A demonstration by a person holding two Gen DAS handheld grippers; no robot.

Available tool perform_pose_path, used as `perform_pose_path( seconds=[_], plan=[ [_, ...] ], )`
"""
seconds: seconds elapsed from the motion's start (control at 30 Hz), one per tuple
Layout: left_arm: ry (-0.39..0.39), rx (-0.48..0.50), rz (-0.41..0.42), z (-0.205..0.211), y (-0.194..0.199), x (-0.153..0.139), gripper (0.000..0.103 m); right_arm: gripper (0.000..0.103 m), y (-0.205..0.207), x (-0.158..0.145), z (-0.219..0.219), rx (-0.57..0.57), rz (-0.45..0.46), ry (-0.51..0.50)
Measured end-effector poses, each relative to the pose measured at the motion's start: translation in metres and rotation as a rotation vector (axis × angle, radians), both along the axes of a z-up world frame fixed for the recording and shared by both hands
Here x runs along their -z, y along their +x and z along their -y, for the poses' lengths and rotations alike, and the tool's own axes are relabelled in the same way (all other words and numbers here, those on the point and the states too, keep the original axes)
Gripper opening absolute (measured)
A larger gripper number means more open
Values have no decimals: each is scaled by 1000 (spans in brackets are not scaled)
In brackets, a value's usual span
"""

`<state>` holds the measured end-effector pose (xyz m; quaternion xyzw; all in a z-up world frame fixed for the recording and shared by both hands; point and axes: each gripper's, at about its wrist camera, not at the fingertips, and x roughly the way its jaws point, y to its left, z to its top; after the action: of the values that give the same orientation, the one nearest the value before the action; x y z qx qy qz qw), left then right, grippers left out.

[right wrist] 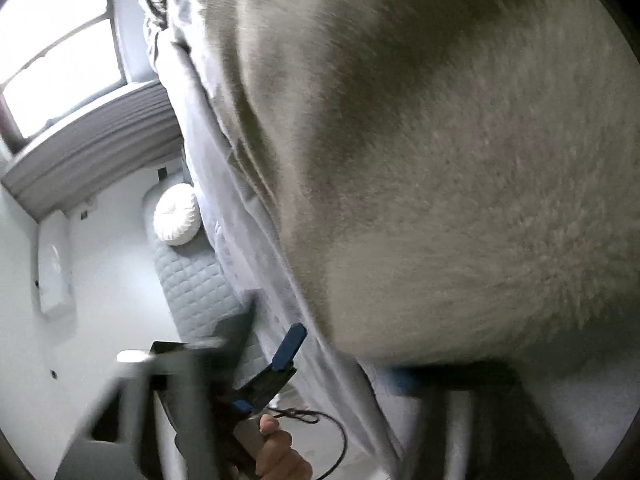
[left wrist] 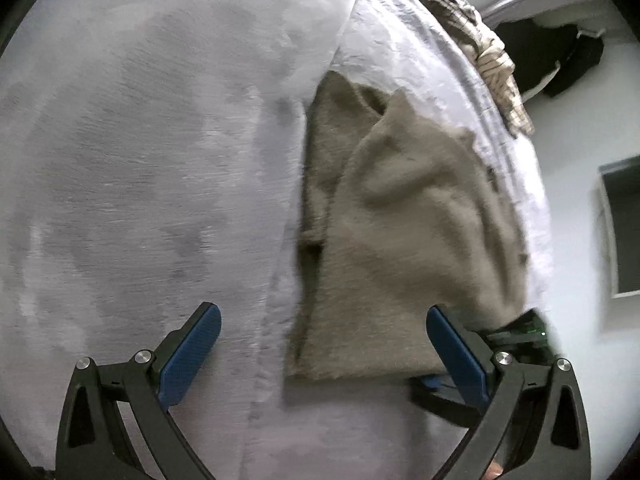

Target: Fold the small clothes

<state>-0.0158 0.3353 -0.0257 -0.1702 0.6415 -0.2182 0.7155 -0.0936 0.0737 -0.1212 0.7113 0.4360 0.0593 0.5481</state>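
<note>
Hard to read in the right wrist view: taupe fleece garment (right wrist: pixel 460 184) pressed close to the lens, blurred, filling most of the frame. Right gripper (right wrist: pixel 380 376) mostly hidden under the cloth; cannot tell whether apart or together. Only a dark blurred finger (right wrist: pixel 168 408) showing at lower left.

In the left wrist view, left gripper (left wrist: pixel 323 342) wide apart, nothing between the blue pads (left wrist: pixel 192 354). Garment lying rumpled on the bed (left wrist: pixel 120 160), partly folded over itself, one corner raised, lower edge between the pads' line and the right pad. Part of the other gripper visible just behind the right pad, cut off.

Bed covered by pale grey plush blanket; striped cloth (left wrist: pixel 480 40) at far edge. White round cushion (right wrist: pixel 176 216) and bright window (right wrist: pixel 60 48) beyond.
</note>
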Motion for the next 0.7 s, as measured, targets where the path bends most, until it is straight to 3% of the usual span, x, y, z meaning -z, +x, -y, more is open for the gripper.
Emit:
perform_pose_path(
  seconds=[0.07,0.23,0.43,0.53,0.7],
  plan=[
    [-46,6,-19,7,3,1,103,9,1,-1,3,4,26,5],
    [-122,36,-70,28,13,7,103,9,16,-37,8,-52,174,-68],
    [-214,32,-128,45,41,22,103,9,24,-57,14,-98,224,-119],
    [-213,31,-142,58,56,30,103,9,34,-58,11,-124,223,-130],
    [-164,105,-92,93,70,26,103,9,32,-58,8,-181,216,-167]
  ],
)
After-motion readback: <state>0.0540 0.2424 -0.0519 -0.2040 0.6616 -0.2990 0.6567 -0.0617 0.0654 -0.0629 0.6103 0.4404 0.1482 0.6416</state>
